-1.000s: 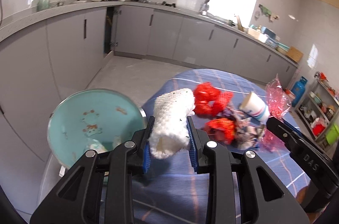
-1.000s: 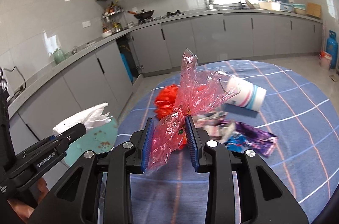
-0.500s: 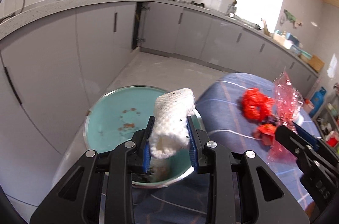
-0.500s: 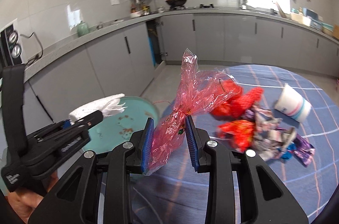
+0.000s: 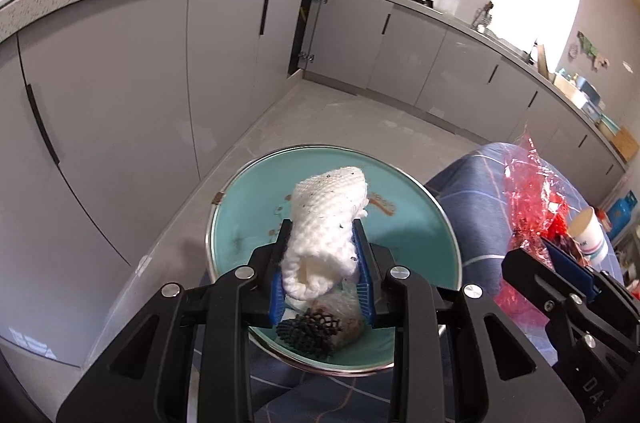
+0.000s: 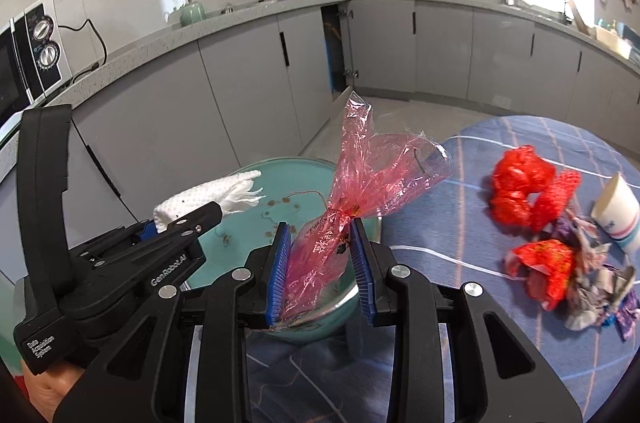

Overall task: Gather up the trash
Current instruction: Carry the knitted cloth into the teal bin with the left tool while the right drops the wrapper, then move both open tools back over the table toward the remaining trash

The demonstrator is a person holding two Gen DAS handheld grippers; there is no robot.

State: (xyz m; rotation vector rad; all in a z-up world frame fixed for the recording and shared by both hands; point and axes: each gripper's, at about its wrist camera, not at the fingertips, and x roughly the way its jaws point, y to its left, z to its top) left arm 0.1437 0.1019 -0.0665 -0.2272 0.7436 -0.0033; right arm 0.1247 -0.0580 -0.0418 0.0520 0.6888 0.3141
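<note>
My left gripper (image 5: pixel 322 247) is shut on a white foam net sleeve (image 5: pixel 326 219) and holds it over a teal basin (image 5: pixel 416 219) at the table's edge. A black net and a clear wrapper (image 5: pixel 316 331) lie inside the basin. My right gripper (image 6: pixel 322 251) is shut on a red cellophane bag (image 6: pixel 360 183), which stands up above the basin's right rim (image 6: pixel 280 163). In the right wrist view the left gripper (image 6: pixel 192 219) with the white sleeve (image 6: pixel 208 195) sits just to the left. The red bag (image 5: pixel 528 191) and the right gripper (image 5: pixel 560 263) show at the right of the left wrist view.
On the blue checked tablecloth (image 6: pixel 480 303) to the right lie red net scraps (image 6: pixel 520 187), crumpled wrappers (image 6: pixel 588 287) and a tipped paper cup (image 6: pixel 616 215). Grey kitchen cabinets (image 5: pixel 120 83) and a counter run behind, with bare floor (image 5: pixel 340 119) beyond the basin.
Both grippers have swung left from above the trash pile on the table to over the teal basin, each still holding its piece. The basin now fills the middle of both views.
</note>
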